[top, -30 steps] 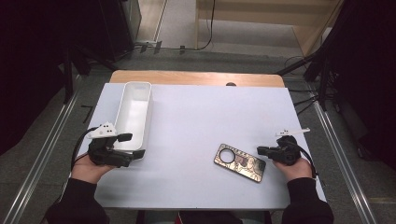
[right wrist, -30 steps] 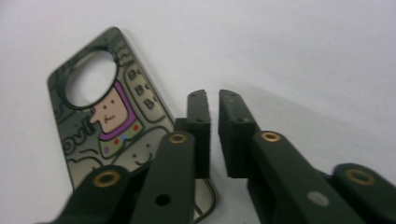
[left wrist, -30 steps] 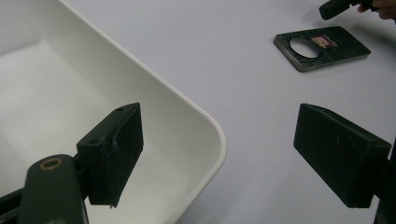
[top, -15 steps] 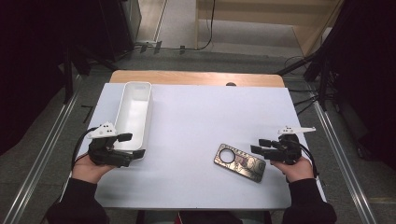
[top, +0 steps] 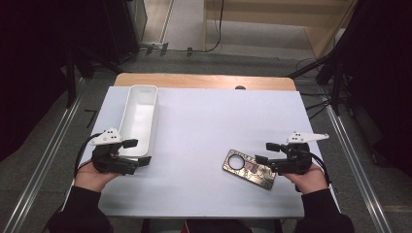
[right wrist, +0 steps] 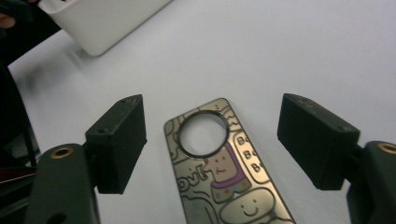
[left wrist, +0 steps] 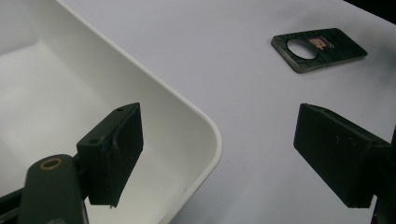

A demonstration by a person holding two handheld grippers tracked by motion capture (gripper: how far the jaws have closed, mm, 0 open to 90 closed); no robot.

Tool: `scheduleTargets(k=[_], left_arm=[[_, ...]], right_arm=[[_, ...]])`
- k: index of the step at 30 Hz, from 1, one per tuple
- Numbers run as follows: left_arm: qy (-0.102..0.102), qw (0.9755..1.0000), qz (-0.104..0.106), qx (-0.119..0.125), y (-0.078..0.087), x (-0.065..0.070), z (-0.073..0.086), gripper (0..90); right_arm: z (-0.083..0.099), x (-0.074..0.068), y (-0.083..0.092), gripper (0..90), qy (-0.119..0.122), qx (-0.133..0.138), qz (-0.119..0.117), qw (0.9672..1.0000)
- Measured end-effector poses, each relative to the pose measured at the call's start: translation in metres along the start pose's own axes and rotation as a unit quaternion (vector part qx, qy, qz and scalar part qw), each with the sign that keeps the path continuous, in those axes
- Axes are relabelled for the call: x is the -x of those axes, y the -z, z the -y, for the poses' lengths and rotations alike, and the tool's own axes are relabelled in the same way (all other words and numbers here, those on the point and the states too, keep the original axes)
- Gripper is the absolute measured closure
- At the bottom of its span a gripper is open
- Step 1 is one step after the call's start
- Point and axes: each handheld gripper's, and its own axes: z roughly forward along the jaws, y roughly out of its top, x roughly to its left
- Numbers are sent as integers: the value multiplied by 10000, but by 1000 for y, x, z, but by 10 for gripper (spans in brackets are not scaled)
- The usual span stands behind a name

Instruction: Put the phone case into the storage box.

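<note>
A flat bronze-coloured phone case (top: 248, 169) with a round hole and cartoon drawings lies on the white table (top: 204, 126), at the right front. My right gripper (top: 266, 152) hovers just above its right end. Its jaws have just been opening and stand wide, one on each side of the case (right wrist: 219, 168), touching nothing. In the right gripper view the right gripper (right wrist: 210, 140) looks down on the hole. My left gripper (top: 137, 152) is open at the near end of the white tray (top: 141, 116). In its own view the left gripper (left wrist: 224, 140) straddles the tray's corner (left wrist: 205, 126).
The long white tray is empty and runs away from me along the table's left side. A wooden strip (top: 204, 81) edges the far side. The case (left wrist: 322, 49) lies far off in the left gripper view. Dark floor and metal rails surround the table.
The right gripper was shut at the case's right end; it has opened, risen and drawn back a little to the right. The case stays flat on the table. The left gripper has not moved.
</note>
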Motion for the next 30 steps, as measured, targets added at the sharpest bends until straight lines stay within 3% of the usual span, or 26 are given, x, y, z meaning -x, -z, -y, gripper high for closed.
scheduleTargets(k=[11,18,30], left_arm=[[51,10000,-37,12,2,0,3,154],[46,10000,-41,15,3,0,4,154],[54,10000,-35,33,3,0,5,154]], right_arm=[[-8,-27,-7,119,367,-154,-243,9989],[-2,-34,-14,119,404,-180,-281,9986],[12,-28,-20,120,418,-247,-246,9985]])
